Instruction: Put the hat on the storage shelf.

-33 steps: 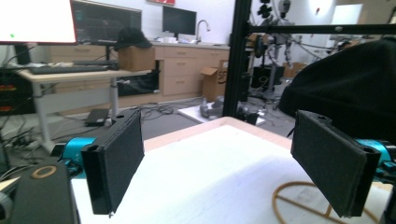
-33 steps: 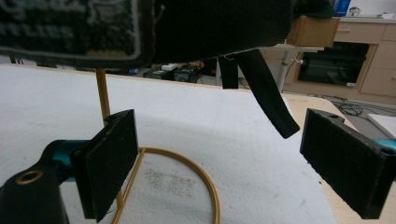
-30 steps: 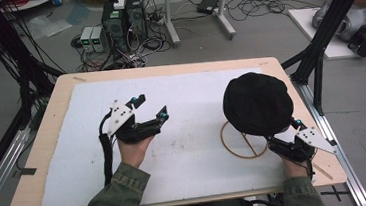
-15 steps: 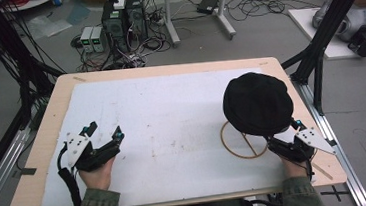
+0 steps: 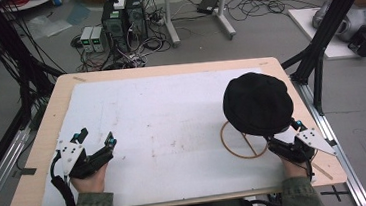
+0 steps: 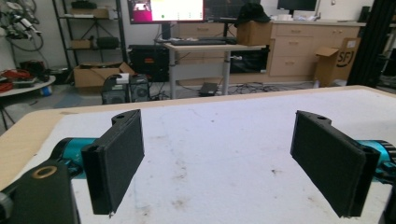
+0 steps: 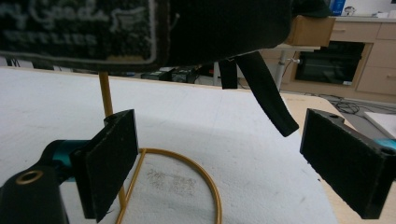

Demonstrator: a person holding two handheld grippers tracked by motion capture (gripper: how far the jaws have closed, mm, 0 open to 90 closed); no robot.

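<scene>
left gripper [image 5: 95, 139] moved to table's left edge | jaws apart

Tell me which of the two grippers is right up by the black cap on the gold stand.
The right gripper, open just below the black cap. The left gripper sits open across the table.

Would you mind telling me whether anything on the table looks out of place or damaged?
Nothing stands out. The black cap sits on its gold wire stand, its strap hanging loose below. The white mat shows only faint scuff marks. Both tools are open and hold nothing.
</scene>
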